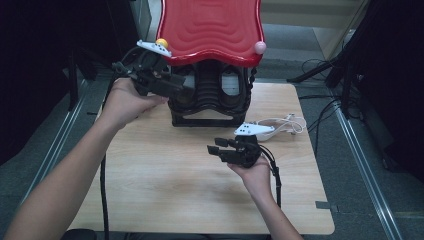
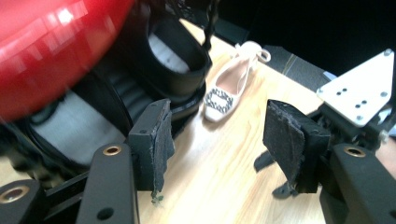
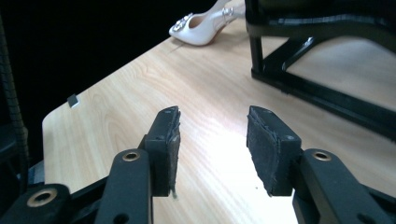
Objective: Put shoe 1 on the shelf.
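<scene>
Over on the left of the high view, I have the left gripper [image 1: 186,90] up against the black stand [image 1: 207,97] that carries the red wavy tray [image 1: 210,27], the hand [image 1: 125,102] behind it resting near the back edge of the bench [image 1: 150,180]. Its jaws are spread, with nothing between the pads; from the left gripper view I see bare wood in the gap, the stand's ribbed black shell [image 2: 140,84] just beside the left pad and the red tray [image 2: 42,42] blurred above it.

At the middle, the stand sits at the far edge of the bench, with a yellow ball [image 1: 161,43] and a pink ball [image 1: 260,47] at the tray's front corners.

Right of the stand lies the white shoe [image 1: 285,123], on its side on the wood, apart from both grippers. In the left gripper view its jewelled buckle [image 2: 218,101] faces me.

Nearer me, the right gripper [image 1: 216,146] points left, low over open bench, well short of the stand. Its jaws are parted too and hold nothing; through the right gripper view I see plain wood between the pads, the shoe [image 3: 201,28] far off at the top.
</scene>
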